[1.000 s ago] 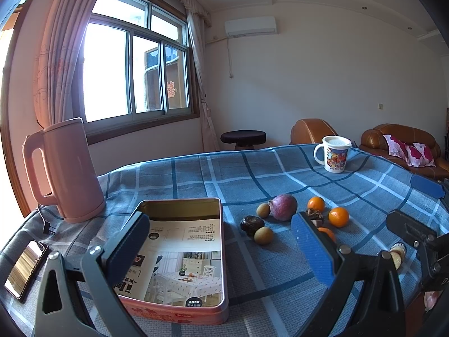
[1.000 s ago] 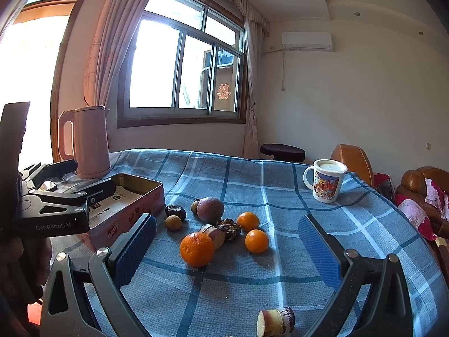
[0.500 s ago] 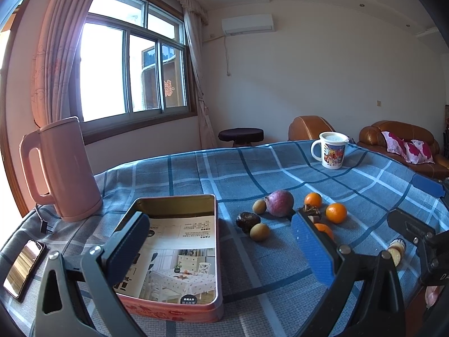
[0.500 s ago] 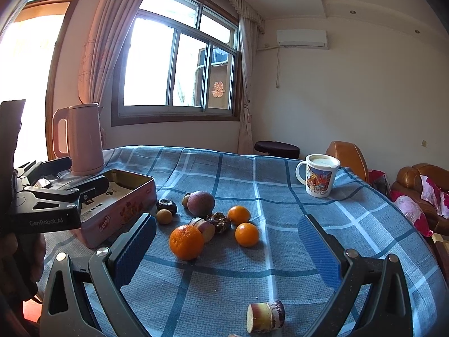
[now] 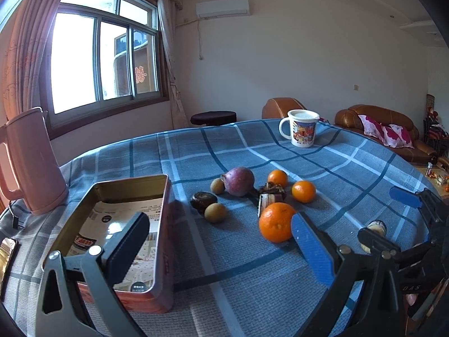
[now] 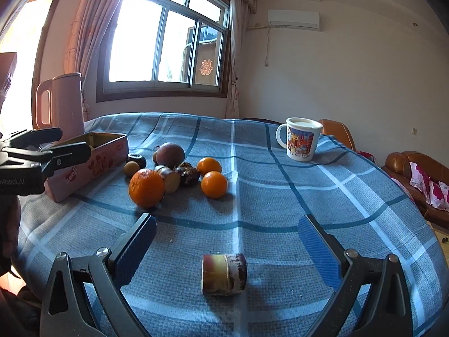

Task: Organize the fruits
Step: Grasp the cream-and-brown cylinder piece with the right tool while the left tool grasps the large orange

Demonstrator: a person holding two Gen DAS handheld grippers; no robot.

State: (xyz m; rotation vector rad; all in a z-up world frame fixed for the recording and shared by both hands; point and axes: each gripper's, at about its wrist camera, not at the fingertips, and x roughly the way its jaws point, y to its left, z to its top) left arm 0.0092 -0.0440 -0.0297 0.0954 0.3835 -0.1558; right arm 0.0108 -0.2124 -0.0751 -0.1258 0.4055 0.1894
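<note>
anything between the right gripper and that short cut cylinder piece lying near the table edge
Nothing. In the right wrist view the cut piece lies on bare blue checked cloth, centred ahead of the open right gripper, with no fruit in the way.

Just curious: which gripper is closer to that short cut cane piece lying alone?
Right. The right gripper opens just over the cane piece; the left gripper sits off beside the tin.

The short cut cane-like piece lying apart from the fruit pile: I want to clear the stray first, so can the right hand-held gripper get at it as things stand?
Probably yes. The short cut cane-like piece lies alone on the blue checked cloth, just ahead of the open right hand-held gripper, with nothing between.
</note>
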